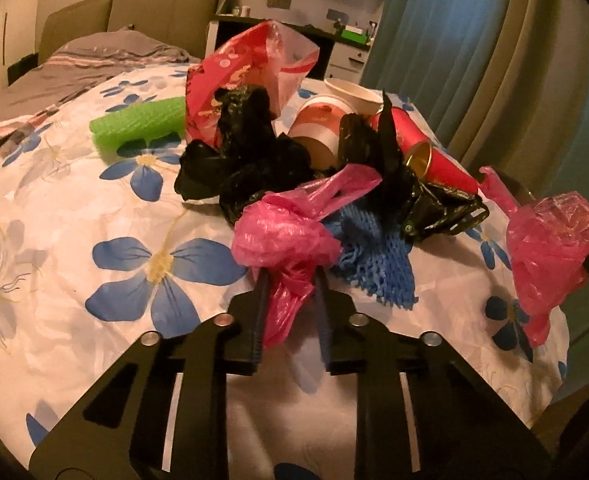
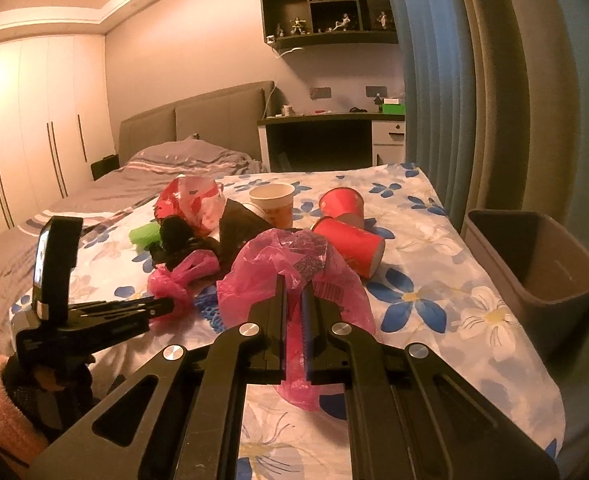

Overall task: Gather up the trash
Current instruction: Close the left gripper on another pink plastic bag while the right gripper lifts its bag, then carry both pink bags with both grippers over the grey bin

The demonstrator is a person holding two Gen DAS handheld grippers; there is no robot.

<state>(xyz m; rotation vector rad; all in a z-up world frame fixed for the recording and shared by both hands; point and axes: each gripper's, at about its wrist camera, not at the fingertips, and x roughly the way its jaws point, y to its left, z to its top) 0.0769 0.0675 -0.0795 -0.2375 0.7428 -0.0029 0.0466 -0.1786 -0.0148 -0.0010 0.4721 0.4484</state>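
My left gripper point(image 1: 292, 276) is shut on a crumpled pink plastic bag point(image 1: 282, 236) at the near edge of a trash pile on the flowered table. My right gripper point(image 2: 294, 284) is shut on a second pink plastic bag point(image 2: 294, 264), held above the cloth; this bag also shows at the right in the left wrist view point(image 1: 550, 248). The pile holds black bags point(image 1: 250, 148), a red patterned bag point(image 1: 230, 76), blue foam net point(image 1: 378, 264), a green foam net point(image 1: 142, 126), paper cups point(image 1: 318, 128) and red cups point(image 2: 350, 244). The left gripper shows in the right wrist view point(image 2: 166, 304).
A grey bin point(image 2: 534, 276) stands off the table's right edge, beside blue curtains point(image 2: 434, 80). A bed point(image 2: 166, 168), wardrobe point(image 2: 26, 132) and desk point(image 2: 330, 136) lie behind the flowered tablecloth point(image 1: 94, 240).
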